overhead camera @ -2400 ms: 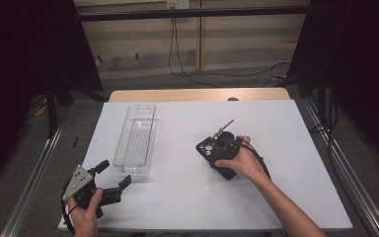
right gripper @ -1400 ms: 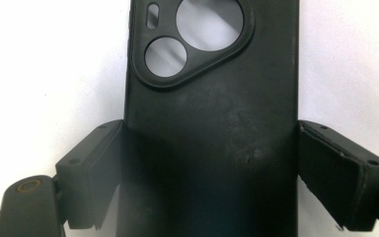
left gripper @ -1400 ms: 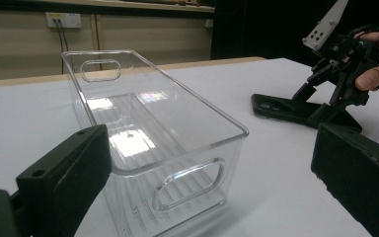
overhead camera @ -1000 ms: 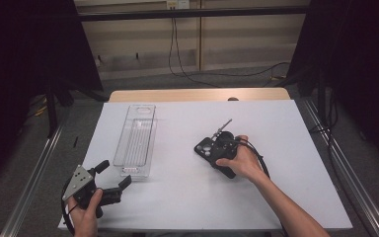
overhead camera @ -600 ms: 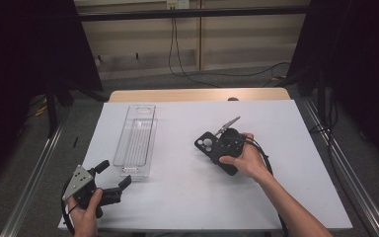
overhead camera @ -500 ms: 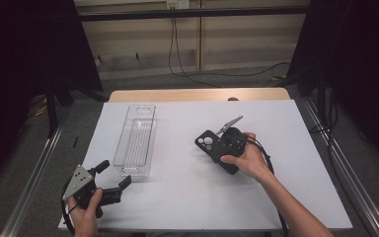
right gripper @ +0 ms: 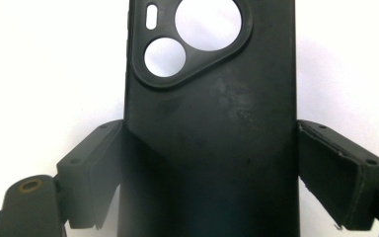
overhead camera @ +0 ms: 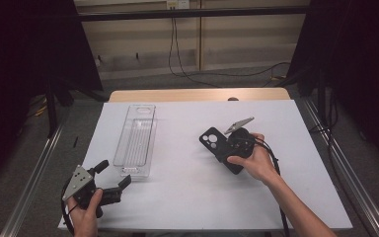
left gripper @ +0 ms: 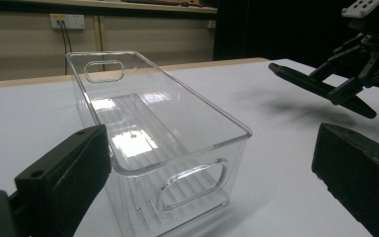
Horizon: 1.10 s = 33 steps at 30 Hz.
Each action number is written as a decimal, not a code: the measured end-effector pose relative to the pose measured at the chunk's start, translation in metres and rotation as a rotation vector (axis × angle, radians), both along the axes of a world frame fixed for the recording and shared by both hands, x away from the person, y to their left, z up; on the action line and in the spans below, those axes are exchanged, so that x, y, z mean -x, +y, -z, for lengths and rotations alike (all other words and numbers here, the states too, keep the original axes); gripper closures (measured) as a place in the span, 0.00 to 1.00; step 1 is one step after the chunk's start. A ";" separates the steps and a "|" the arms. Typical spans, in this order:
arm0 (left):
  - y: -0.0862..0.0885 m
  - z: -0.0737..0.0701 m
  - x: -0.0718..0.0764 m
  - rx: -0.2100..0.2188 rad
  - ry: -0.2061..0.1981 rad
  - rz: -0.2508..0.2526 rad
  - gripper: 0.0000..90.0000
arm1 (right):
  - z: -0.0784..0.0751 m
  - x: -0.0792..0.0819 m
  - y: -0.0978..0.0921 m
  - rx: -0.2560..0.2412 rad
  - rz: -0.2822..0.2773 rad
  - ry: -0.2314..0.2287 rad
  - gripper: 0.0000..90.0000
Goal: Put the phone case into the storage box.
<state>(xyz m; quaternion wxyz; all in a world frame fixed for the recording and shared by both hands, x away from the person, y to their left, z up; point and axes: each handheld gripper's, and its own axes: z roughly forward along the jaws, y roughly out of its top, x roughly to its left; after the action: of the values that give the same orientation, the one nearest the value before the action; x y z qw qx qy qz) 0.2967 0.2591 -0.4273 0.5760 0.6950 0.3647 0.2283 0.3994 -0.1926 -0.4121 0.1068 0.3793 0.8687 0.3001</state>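
A black phone case (overhead camera: 215,142) with round camera cut-outs is held between the jaws of my right gripper (overhead camera: 229,149), which is shut on its two long edges. In the right gripper view the case (right gripper: 212,113) runs up between the pads (right gripper: 343,173), over the white table. From the left gripper view the case (left gripper: 321,89) hangs just above the table, with a shadow under it. My left gripper (overhead camera: 113,174) is open at the table's front left. Its jaws frame the near end of a clear plastic bin (left gripper: 202,101), apart from it.
The empty clear bin (overhead camera: 128,129) lies lengthwise on the left half of the white table (overhead camera: 177,197). A wooden strip (overhead camera: 197,95) borders the far edge. Metal rails (overhead camera: 34,168) run along both sides, and cables lie on the floor beyond.
My right gripper has tilted up and shifted slightly away with the phone case, lifting it off the table. The left gripper and the bin have stayed still.
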 end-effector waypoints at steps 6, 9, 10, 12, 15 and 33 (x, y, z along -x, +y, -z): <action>-0.001 0.000 0.000 0.001 0.007 0.005 0.02 | -0.004 0.007 -0.008 -0.053 0.004 -0.041 0.17; -0.001 0.000 0.000 -0.002 0.007 0.007 0.02 | -0.005 0.011 -0.012 -0.092 0.005 -0.076 0.17; -0.001 0.000 0.000 -0.001 0.007 0.005 0.02 | -0.006 0.012 -0.013 -0.103 0.006 -0.084 0.17; -0.001 0.000 0.000 -0.002 0.007 0.006 0.02 | -0.007 0.015 -0.016 -0.124 0.002 -0.103 0.17; -0.002 0.000 0.000 -0.002 0.006 0.009 0.02 | -0.008 0.018 -0.020 -0.151 -0.002 -0.126 0.17; -0.001 0.000 0.000 0.002 0.019 0.030 0.02 | 0.006 0.040 -0.041 -0.318 0.020 -0.253 0.16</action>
<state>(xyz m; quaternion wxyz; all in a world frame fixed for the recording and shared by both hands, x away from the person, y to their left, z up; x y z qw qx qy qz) 0.2971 0.2586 -0.4268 0.5765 0.7020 0.3599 0.2127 0.3597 -0.2337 -0.4178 0.1571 0.3591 0.7863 0.4776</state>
